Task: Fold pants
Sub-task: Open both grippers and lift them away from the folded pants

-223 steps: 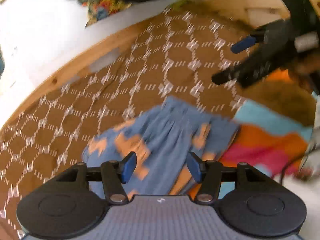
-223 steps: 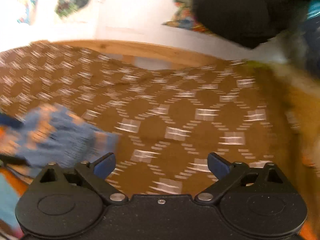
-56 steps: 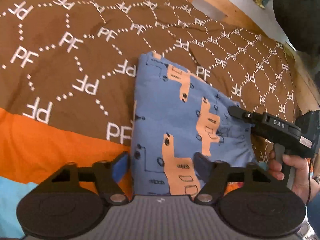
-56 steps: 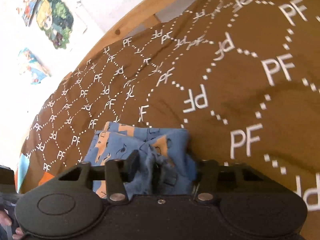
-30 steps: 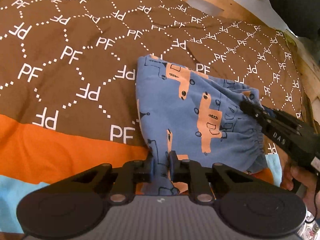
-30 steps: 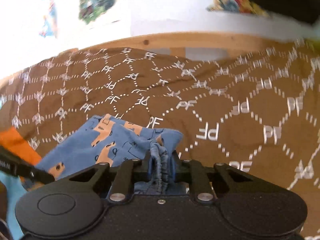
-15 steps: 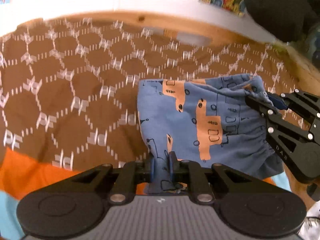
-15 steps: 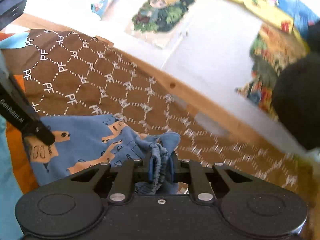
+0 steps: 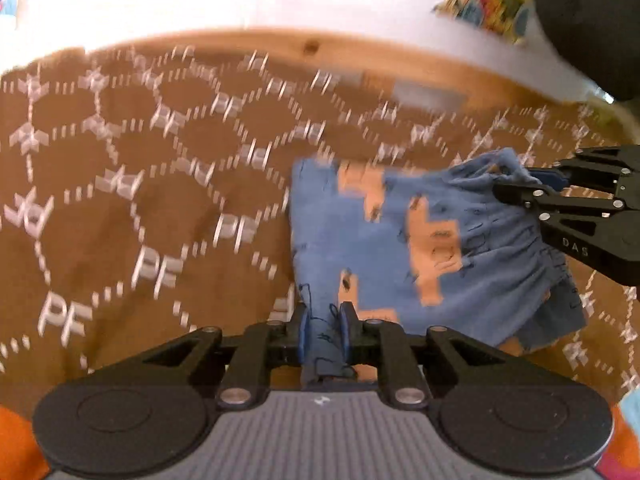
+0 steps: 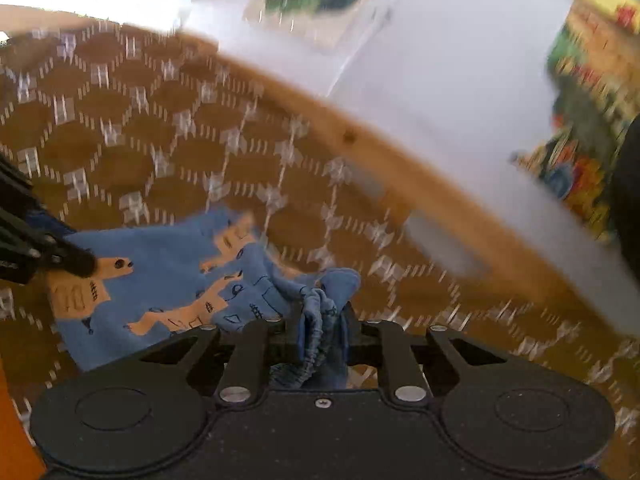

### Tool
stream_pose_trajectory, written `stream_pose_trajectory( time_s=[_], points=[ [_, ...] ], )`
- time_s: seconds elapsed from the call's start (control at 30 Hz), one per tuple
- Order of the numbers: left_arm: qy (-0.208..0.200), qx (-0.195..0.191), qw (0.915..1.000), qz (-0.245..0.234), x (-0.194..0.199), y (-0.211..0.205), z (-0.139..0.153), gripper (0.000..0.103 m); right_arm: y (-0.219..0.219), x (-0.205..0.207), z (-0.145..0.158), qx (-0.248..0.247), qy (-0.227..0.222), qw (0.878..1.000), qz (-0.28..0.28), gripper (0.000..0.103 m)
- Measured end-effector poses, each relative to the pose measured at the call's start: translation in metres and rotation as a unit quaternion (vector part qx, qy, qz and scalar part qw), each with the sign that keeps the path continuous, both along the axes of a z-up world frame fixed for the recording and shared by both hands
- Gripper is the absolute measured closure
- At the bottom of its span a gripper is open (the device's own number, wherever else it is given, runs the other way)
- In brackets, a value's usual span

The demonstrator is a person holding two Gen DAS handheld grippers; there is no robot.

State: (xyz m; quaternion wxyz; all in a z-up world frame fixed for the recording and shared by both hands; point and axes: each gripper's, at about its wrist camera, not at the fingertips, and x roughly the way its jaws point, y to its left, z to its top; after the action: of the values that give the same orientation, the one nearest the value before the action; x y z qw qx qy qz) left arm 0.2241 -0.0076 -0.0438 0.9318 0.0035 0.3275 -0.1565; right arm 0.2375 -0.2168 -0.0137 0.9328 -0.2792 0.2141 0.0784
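The pants [image 9: 380, 248] are small, blue with orange truck prints, folded and hanging between both grippers above the brown bedspread [image 9: 120, 208]. My left gripper [image 9: 323, 334] is shut on the leg end of the pants. My right gripper [image 10: 320, 334] is shut on the gathered elastic waistband [image 10: 316, 312]; it also shows at the right of the left wrist view [image 9: 520, 190]. The pants [image 10: 160, 276] stretch to the left in the right wrist view, where the left gripper [image 10: 76, 262] pinches them. Both views are motion-blurred.
A wooden bed frame rail [image 9: 320, 46] runs along the far edge with a white wall [image 10: 440, 92] behind it, carrying colourful pictures [image 10: 580, 100]. A black rounded object [image 9: 588, 20] sits at the upper right. An orange patch of bedding [image 9: 16, 440] lies near me.
Both grippers, shut on the pants, have lifted them off the bedspread and carried them toward the far rail. The pants now hang stretched between the grippers.
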Motion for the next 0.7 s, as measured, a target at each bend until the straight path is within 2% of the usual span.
stream_pose_trajectory(
  time_s=[0.03,0.07,0.1,0.23,0.3,0.4,0.57,0.7],
  points=[
    [-0.003,0.0,1.0,0.001,0.0,0.002,-0.001,0.075,-0.002,0.0,-0.005,0.001,-0.002,1.0,-0.008,0.082],
    [-0.007,0.0,1.0,0.003,-0.001,0.002,0.0,0.066,-0.005,-0.001,-0.008,0.006,-0.004,1.0,-0.017,0.079],
    [-0.009,0.001,0.9999,0.007,0.0,0.002,0.003,0.058,-0.008,-0.002,-0.009,0.013,-0.007,1.0,-0.028,0.071],
    [-0.007,-0.004,0.9998,0.016,0.001,0.007,0.009,0.045,-0.015,-0.008,-0.009,0.031,-0.014,0.998,-0.048,0.032],
    [-0.008,0.001,0.9997,0.022,-0.002,0.006,0.012,0.027,-0.017,-0.012,-0.009,0.035,-0.022,0.997,-0.061,0.02],
    [-0.022,-0.002,0.9992,0.033,-0.007,0.009,0.02,0.013,-0.021,-0.024,-0.003,0.073,-0.043,0.992,-0.093,0.005],
    [-0.042,0.002,0.9983,0.04,-0.018,0.009,0.033,0.0,-0.027,-0.051,0.014,0.141,-0.066,0.981,-0.118,0.001],
    [-0.052,0.012,0.998,0.033,-0.034,0.011,0.042,0.0,-0.03,-0.075,0.027,0.186,-0.073,0.971,-0.133,0.001]
  ],
)
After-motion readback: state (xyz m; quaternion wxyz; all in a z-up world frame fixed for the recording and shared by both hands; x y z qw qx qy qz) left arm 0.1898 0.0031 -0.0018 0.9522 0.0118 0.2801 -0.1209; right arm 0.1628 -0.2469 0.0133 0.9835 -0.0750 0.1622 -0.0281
